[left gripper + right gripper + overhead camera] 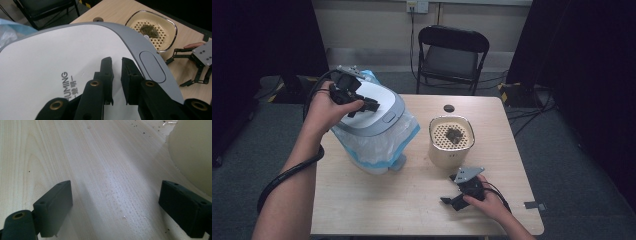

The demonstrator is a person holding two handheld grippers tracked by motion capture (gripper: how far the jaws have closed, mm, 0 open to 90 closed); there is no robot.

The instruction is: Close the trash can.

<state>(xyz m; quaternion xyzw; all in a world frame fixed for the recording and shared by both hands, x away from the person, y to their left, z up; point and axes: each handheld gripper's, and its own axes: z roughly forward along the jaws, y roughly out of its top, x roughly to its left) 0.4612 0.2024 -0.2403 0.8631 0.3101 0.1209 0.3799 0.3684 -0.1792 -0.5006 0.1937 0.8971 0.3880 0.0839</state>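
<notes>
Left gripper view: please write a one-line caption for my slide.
Shut hand-held gripper over the white bin lid, beige strainer container beyond.

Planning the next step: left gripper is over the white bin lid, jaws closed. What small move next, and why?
Probably lower the left gripper a little onto the white-and-grey plastic bin lid and press. Its jaws are nearly together with nothing between them, poised above the lid beside the grey oval button, while the right gripper rests open on the wooden table.
</notes>
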